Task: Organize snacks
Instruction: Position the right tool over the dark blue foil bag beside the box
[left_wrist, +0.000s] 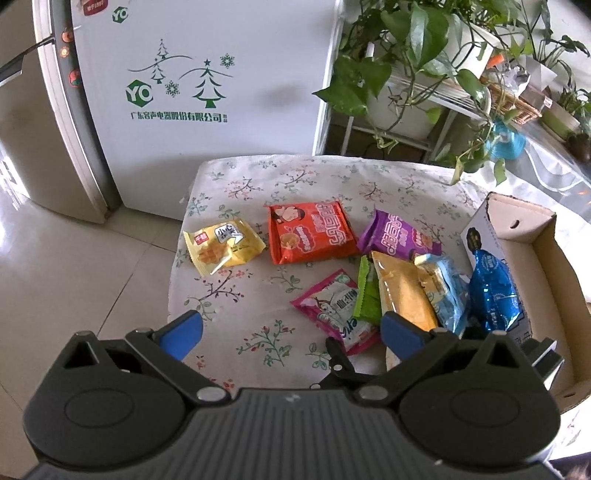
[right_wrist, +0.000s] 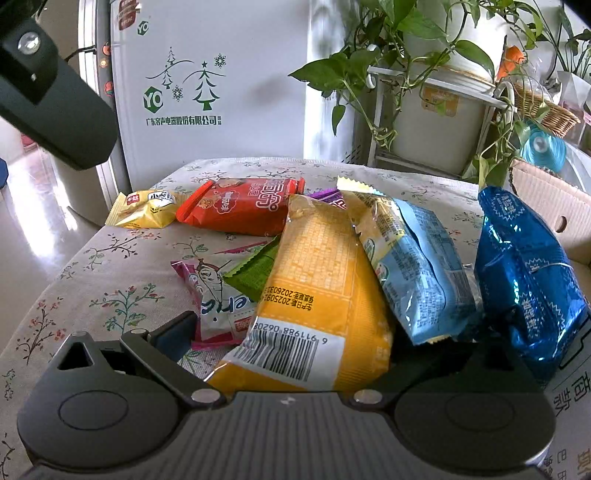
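Several snack packets lie on the flowered tablecloth (left_wrist: 258, 192): a small yellow one (left_wrist: 221, 247), a red one (left_wrist: 310, 230), a purple one (left_wrist: 397, 236) and a pink one (left_wrist: 332, 306). A green one (left_wrist: 365, 291), an orange-yellow one (right_wrist: 325, 266) and a light blue one (right_wrist: 417, 266) overlap. A shiny dark blue packet (right_wrist: 528, 273) leans at the cardboard box (left_wrist: 554, 266). My left gripper (left_wrist: 291, 332) hovers open over the cloth's near side, holding nothing. My right gripper (right_wrist: 325, 332) is open; the orange-yellow packet lies between its jaws and its right finger is hidden.
A white fridge (left_wrist: 221, 74) stands behind the table, with tiled floor (left_wrist: 74, 258) to the left. Potted plants on a white rack (left_wrist: 406, 81) crowd the back right. The left gripper's body (right_wrist: 55, 92) hangs at the right wrist view's upper left.
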